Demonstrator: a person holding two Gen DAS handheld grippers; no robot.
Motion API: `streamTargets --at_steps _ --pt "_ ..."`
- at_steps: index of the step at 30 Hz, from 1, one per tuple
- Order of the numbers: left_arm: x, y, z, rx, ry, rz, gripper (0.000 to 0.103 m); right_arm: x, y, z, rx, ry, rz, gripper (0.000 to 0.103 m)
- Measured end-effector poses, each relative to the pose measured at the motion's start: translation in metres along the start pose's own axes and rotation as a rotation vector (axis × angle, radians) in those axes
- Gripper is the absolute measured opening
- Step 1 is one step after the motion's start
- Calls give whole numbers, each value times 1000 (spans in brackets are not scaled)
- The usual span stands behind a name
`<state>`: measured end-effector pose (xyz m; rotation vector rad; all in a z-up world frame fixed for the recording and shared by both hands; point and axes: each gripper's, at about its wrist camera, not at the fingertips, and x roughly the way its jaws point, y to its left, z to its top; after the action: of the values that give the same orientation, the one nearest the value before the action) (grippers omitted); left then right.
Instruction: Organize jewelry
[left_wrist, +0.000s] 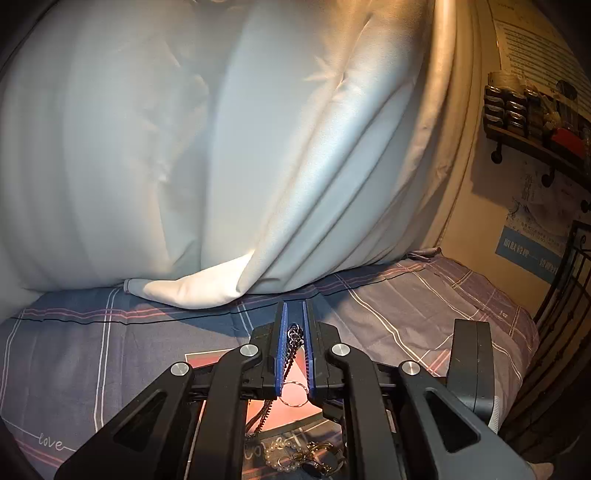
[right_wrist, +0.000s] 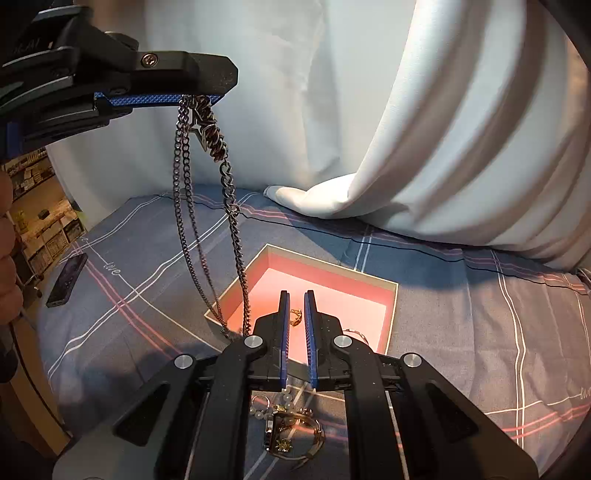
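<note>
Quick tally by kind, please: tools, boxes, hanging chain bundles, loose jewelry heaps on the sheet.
Tools: 2 (left tool, right tool)
Pink box: 1
Hanging chain bundle: 1
Loose jewelry heap: 1
Total: 5

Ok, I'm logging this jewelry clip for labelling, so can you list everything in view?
chain necklace: one, dark metal with a star pendant, hanging from the left gripper over the box edge.
box: one, pink inside with a pale rim, open on the bedsheet.
gold ring: one, gold, inside the box.
jewelry pile: several pieces, pearl beads and gold items, on the sheet beside the box.
bedsheet: one, blue-grey plaid with pink and white lines.
curtain: white, draped behind, its hem on the sheet.
phone: one, dark, at the sheet's left edge.
wall shelf: one, dark, holding small items.
left gripper: shut on the necklace.
right gripper: jaws slightly apart, holding nothing.
</note>
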<state>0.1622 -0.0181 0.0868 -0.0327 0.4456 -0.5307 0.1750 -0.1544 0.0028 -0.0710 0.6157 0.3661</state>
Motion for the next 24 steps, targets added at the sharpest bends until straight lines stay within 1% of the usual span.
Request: streamTargets --at_steps 2,6,11,14,20,24 --pt "3 2 5 -9 -8 7 0 5 -3 8 2 0 -6 8" --pt "9 7 14 -35 -18 11 0 13 -9 19 10 -3 -8 8" --pt "22 13 20 -40 -2 24 0 23 -9 20 5 15 -1 9" --pt "34 18 16 -43 27 40 0 27 -10 19 6 25 -5 8" --pt "53 25 1 -56 83 39 0 35 -13 17 9 47 -12 9" --pt "67 29 -17 -61 128 55 0 44 -9 5 11 78 6 9"
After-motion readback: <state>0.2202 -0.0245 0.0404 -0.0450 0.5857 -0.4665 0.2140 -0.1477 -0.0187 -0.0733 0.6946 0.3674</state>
